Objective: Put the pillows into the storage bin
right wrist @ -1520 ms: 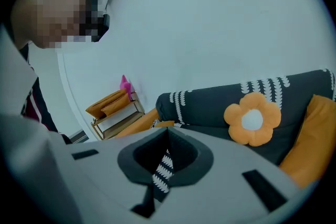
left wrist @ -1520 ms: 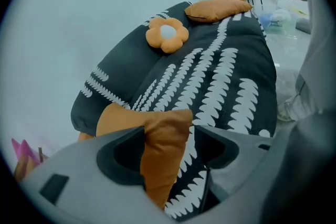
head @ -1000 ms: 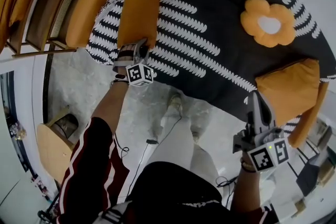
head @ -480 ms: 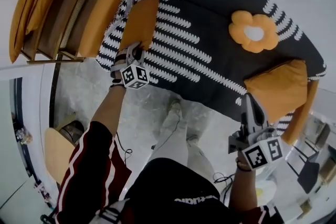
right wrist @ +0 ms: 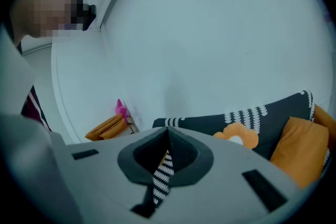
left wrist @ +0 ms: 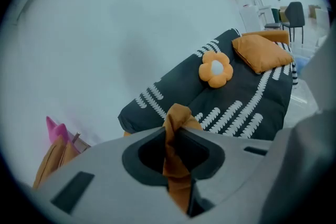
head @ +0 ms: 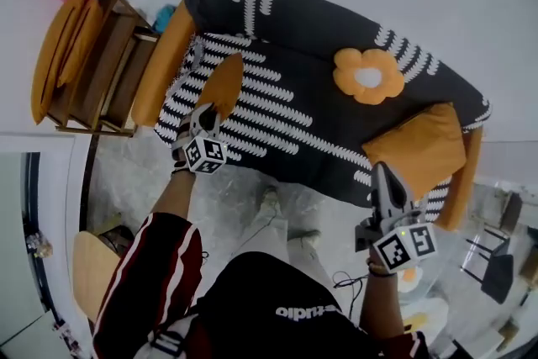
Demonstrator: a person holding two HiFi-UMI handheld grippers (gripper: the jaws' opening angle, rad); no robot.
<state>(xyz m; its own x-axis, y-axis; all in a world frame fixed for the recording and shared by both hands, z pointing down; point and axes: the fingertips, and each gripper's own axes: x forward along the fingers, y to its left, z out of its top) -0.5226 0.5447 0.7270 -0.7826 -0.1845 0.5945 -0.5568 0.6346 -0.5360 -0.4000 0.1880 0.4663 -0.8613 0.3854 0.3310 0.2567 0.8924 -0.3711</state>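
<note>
An orange pillow [head: 224, 82] hangs edge-on above the left end of the black-and-white sofa [head: 286, 21]. My left gripper [head: 208, 115] is shut on its near corner. The jaws have just been closing, and in the left gripper view orange fabric [left wrist: 178, 118] bunches out between the pads. A flower pillow [head: 368, 76] lies on the seat. A second orange pillow [head: 418, 149] leans at the sofa's right end. My right gripper [head: 380, 174] hovers shut in front of that pillow, apart from it. In the right gripper view, striped cover shows through the slit below its tips [right wrist: 168, 131].
A long orange cushion [head: 164, 63] rests on the sofa's left arm. Left of it stands a wooden rack [head: 101, 71] with more orange cushions [head: 59, 55]. A person's legs and shoes are in front of the sofa. No storage bin is recognisable.
Both grippers have risen. The orange pillow lay flat on the seat and now hangs lifted in the left gripper. The right gripper has pulled up and away from the right-hand pillow.
</note>
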